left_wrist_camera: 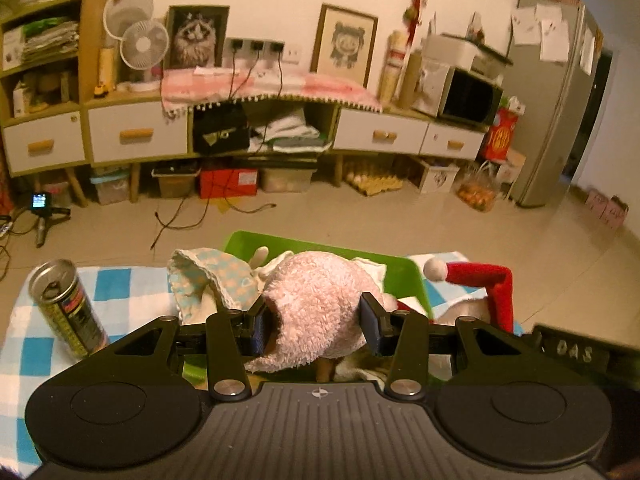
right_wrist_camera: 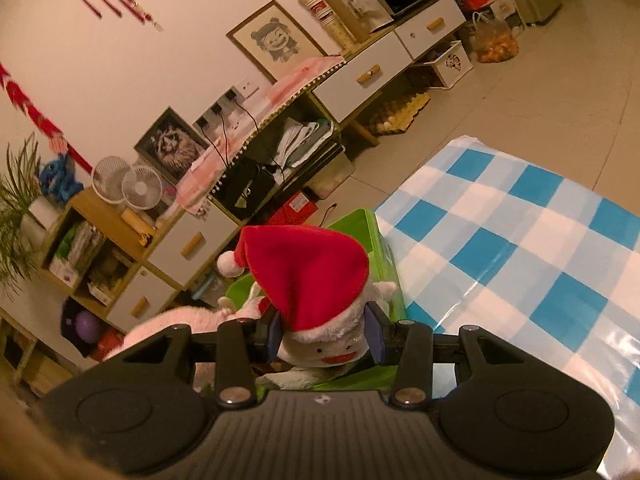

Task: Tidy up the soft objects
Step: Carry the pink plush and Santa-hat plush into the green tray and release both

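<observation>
Plush toys pinched by both fingers, pink towel (left_wrist_camera: 316, 304) left, Santa doll (right_wrist_camera: 320, 300) right, above checkered tablecloth (right_wrist_camera: 520, 240).

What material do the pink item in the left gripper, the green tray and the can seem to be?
Pink item: looks like terry or fleece, matte, with a looped fuzzy pile. Green tray: probably plastic; smooth, glossy, evenly coloured. Can: apparently metal, with a shiny silver rim and top and a printed wall.

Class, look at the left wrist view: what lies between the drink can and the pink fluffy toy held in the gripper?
In the left wrist view, a crumpled blue-and-white patterned cloth lies between the drink can and the pink fluffy toy, over the checked tablecloth.
</observation>
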